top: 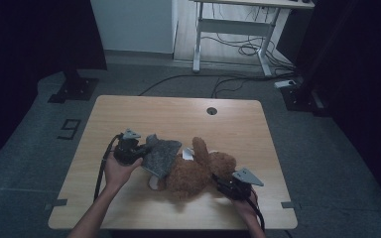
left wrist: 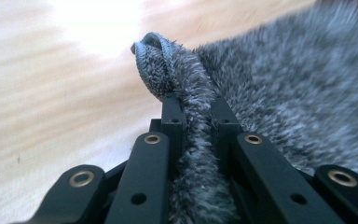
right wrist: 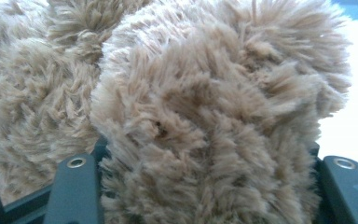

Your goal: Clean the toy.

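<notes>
Left hand-held gripper clamped on grey garment hem, right hand-held gripper gripping brown teddy

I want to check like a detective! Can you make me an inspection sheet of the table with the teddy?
Surface: wooden table, bare apart from the job's things; round hole near the far edge.
Job's things: brown teddy bear lying down; grey fuzzy garment partly on it.
Clutter: nothing seen.
Grippers: left tool shut on the garment's edge; right tool clamped on a part of the bear.
Cables: black cable trailing from the left tool; loose cables on the floor.
Surroundings: white desk behind, dark curtains, grey floor.
</notes>
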`<state>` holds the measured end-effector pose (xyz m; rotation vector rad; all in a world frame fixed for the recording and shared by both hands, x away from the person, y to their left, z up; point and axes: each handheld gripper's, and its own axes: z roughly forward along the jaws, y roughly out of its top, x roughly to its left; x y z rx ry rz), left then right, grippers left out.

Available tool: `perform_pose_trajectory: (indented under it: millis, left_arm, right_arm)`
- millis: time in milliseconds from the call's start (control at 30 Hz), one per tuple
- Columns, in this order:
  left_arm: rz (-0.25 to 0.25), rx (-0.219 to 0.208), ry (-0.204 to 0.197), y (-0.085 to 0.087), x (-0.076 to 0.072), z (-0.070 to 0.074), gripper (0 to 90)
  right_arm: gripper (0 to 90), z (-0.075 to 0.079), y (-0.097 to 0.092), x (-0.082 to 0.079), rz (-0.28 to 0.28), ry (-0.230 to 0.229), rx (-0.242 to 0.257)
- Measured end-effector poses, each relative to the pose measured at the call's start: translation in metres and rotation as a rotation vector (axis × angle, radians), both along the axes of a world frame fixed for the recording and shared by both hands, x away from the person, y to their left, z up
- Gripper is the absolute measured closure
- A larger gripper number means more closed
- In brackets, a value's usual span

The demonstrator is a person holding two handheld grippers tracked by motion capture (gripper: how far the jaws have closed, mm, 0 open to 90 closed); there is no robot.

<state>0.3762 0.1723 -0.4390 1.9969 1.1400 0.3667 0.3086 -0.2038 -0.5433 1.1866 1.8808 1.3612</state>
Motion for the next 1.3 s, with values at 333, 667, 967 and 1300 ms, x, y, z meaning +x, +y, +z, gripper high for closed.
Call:
perform_pose_trajectory:
  millis: [333,667,967,1300]
  left_arm:
    - [-0.146,-0.141,-0.078,-0.045,-0.001,0.047,79.4]
    - [-0.353,-0.214,-0.047,-0.137,0.001,0.067,79.1]
    - [-0.379,-0.074,0.075,-0.220,0.024,0.018,78.9]
    - [-0.297,0.084,0.068,-0.221,0.033,-0.001,78.8]
  right_arm:
    - [35.3,0.000,-0.001,0.000,-0.002,0.000,0.006]
    - [35.3,-0.001,0.000,0.000,-0.009,-0.008,0.000]
    - [35.3,-0.002,0.001,-0.002,-0.015,-0.015,-0.003]
    - [35.0,-0.002,0.003,-0.001,-0.025,-0.007,-0.020]
